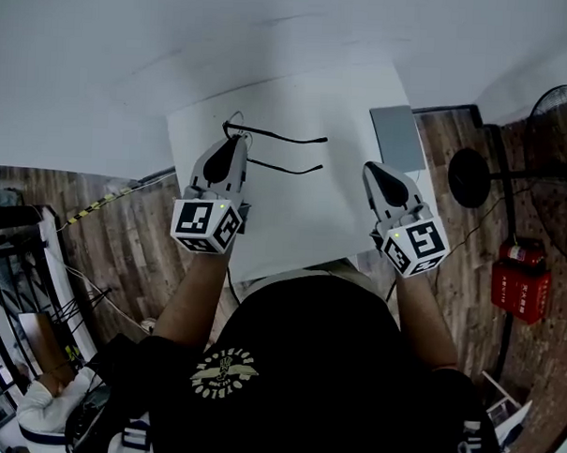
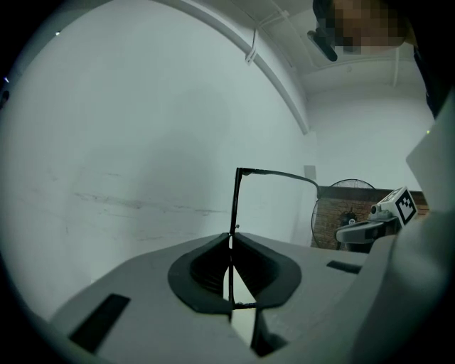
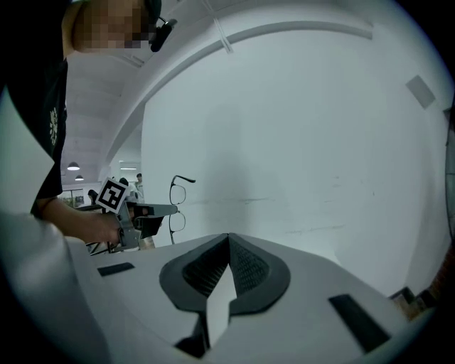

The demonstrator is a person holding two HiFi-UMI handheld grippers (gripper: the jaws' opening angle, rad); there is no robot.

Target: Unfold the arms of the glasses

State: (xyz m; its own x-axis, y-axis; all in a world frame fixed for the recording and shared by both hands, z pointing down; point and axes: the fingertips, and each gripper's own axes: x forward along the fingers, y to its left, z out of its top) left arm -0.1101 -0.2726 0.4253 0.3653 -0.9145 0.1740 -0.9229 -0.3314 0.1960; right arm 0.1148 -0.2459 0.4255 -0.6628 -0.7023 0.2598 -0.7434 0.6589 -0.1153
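Left gripper (image 1: 237,140) fingers were clamped on the thin front rim of the glasses (image 1: 285,138), near the desk's (image 1: 302,222) far-left corner. Right gripper (image 1: 375,169) fingers were together, empty. Light, fragile arms seemed best taken near the hinges.

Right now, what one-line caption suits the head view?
Left gripper pinches glasses, both arms unfolded, above white table; right gripper shut, empty.

Open desk (image 1: 302,222) between left tongs (image 1: 235,142) and right tongs (image 1: 373,169); spread arms of the glasses (image 1: 269,134) and grey pad (image 1: 397,137) block the far side.
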